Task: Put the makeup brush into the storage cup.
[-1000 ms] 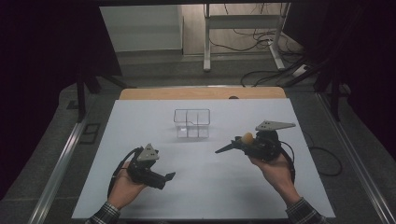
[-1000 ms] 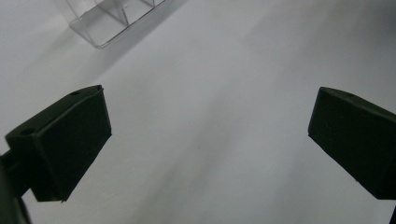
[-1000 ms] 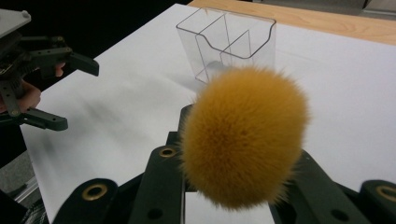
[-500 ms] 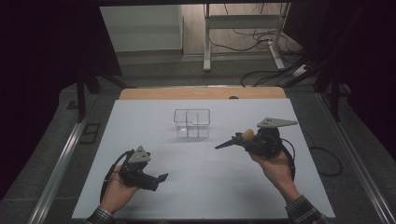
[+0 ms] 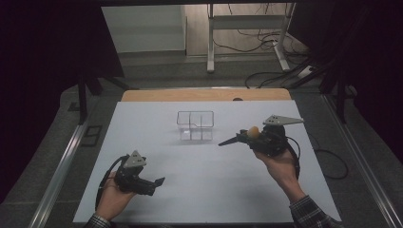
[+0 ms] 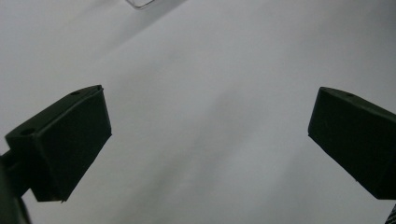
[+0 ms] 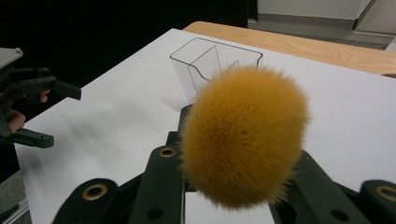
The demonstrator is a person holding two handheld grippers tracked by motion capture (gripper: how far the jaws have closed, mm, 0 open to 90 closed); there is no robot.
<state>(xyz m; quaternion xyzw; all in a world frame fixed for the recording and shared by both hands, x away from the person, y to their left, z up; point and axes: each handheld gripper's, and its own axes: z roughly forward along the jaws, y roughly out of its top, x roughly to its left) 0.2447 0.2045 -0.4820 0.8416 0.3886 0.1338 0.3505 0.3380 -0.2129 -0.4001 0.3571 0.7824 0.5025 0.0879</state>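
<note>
Right gripper view looks along the right tongs (image 7: pixel 233 205), whose two black jaws are closed against a fuzzy orange pom-pom (image 7: pixel 243 135); the ball sits between them, its fur spilling over both jaw arms. Beyond the ball stands a clear plastic divided box (image 7: pixel 205 65), empty as far as can be seen, upright on the white bench (image 7: pixel 116 112). At the far left of that view the left tongs (image 7: pixel 56 112) appear with their jaws spread apart and nothing between them.

From the high view, the right tongs (image 5: pixel 230 141) are held above the bench in the person's right hand (image 5: pixel 278 161), jaw tips pointing left toward the box (image 5: pixel 195 125) and stopping just short of its right side. The pom-pom (image 5: pixel 253 131) shows as a small orange spot on top of the tool, near its grey three-cornered plate (image 5: pixel 283 120). The left tongs (image 5: pixel 159 183) lie low near the front left of the bench (image 5: pixel 142 123), held in the left hand (image 5: pixel 111 199), well apart from the box.

Left gripper view has the two black jaws of the left tongs (image 6: pixel 210 135) standing wide apart, holding nothing, with bare white bench (image 6: pixel 210 70) between them and a corner of the clear box (image 6: pixel 140 3) at the top edge.
</note>
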